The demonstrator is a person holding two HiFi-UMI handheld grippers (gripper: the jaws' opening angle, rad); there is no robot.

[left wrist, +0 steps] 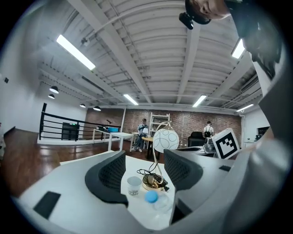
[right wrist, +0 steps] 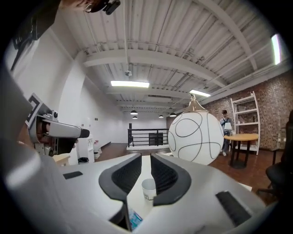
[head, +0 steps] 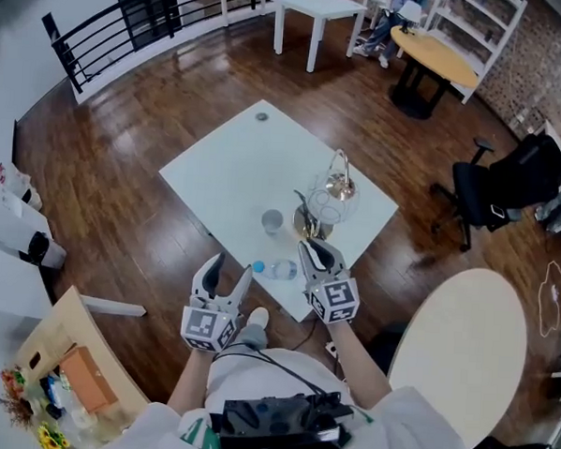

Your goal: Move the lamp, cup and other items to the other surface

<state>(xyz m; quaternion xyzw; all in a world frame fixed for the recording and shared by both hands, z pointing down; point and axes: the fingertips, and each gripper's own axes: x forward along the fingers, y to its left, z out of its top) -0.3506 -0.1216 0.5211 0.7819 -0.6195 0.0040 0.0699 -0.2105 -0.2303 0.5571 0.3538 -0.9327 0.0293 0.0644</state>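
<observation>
The lamp [head: 339, 186] stands near the right corner of the white square worktop [head: 237, 160], with its cord coiled at the base. The cup [head: 272, 221] sits just left of it, and a blue-capped bottle [head: 280, 269] lies by the near edge. Our right gripper [head: 309, 251] hovers near the lamp's base, its jaws narrowed to a slit with nothing in them. Our left gripper [head: 231, 271] is spread wide and empty. Dark wood floor [head: 123, 192] surrounds the worktop. A round cream table [head: 462, 341] stands to the right, with a black railing [head: 113, 27] and a brick wall [head: 542, 64] beyond.
</observation>
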